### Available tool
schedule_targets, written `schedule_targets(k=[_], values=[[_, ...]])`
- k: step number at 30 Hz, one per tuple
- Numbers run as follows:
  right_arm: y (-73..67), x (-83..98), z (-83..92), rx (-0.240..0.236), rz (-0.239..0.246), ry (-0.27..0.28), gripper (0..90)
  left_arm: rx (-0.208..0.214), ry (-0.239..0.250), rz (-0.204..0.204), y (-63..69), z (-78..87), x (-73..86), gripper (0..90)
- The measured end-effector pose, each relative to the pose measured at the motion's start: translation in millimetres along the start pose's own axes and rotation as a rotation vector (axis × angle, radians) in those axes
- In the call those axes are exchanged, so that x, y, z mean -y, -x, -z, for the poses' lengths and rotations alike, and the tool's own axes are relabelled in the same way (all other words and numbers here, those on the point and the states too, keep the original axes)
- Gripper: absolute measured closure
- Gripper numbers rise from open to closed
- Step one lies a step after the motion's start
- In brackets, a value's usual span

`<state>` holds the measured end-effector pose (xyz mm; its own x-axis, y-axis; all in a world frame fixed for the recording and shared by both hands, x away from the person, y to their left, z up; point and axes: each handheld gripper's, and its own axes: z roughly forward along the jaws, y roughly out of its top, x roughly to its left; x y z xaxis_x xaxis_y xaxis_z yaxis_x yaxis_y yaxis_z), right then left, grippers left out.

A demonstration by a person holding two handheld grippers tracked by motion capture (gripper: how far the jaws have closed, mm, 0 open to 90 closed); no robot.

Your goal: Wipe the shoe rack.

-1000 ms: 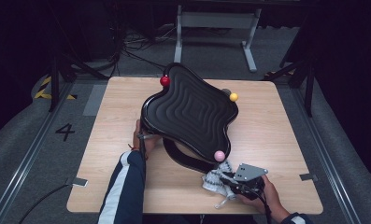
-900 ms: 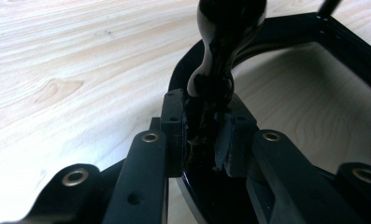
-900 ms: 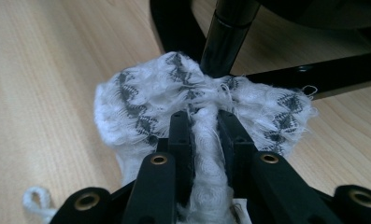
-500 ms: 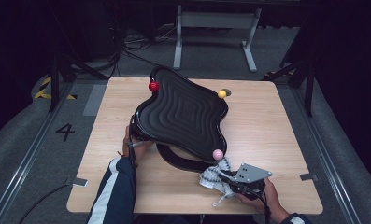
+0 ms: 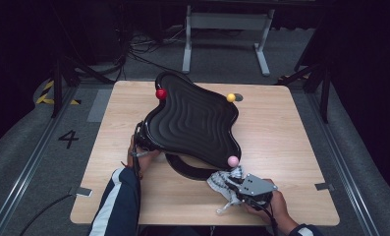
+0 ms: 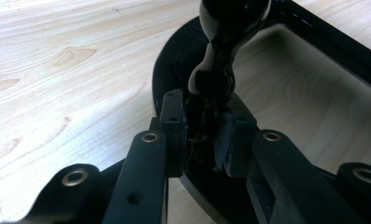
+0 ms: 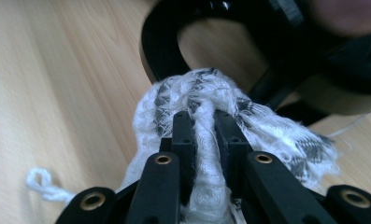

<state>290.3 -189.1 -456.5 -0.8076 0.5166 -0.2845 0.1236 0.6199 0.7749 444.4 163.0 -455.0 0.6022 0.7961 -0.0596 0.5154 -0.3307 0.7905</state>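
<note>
Clamping black wavy tray (image 5: 195,123) edge w/ left gripper (image 6: 203,135) jaws; right gripper (image 7: 203,128) jaws pinch white cloth (image 7: 211,93).

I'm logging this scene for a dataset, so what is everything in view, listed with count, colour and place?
Wavy board: one, black, tilted at the table's middle, its near-left edge clamped.
Balls: three, red, yellow, pink, at the board's corners.
Cloth: one, white and grey, by the pink ball.
Table: one, light wood.
Metal frame: one, grey, behind the table.
Left gripper: black, jaws shut on the board's edge.
Right gripper: black, jaws shut on the cloth.
</note>
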Motion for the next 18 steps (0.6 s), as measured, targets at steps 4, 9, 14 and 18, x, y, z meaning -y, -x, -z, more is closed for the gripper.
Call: schedule_targets(k=[4,9,14,18], values=[[9.5,9.1,-8.4,-0.003,-0.045,-0.051,80.4,0.022,-0.001,-0.005,4.8,5.5,4.8,74.6],[16.5,16.6,-11.4,-0.024,-0.060,-0.093,78.6,0.044,-0.004,-0.023,10.5,13.7,11.9,74.5],[22.8,22.7,-7.1,-0.032,-0.099,-0.119,67.5,0.073,-0.010,-0.023,16.4,20.8,17.7,74.5],[28.6,28.1,-4.0,-0.027,-0.152,-0.148,51.8,0.079,-0.012,-0.045,22.4,24.2,20.8,74.4]])
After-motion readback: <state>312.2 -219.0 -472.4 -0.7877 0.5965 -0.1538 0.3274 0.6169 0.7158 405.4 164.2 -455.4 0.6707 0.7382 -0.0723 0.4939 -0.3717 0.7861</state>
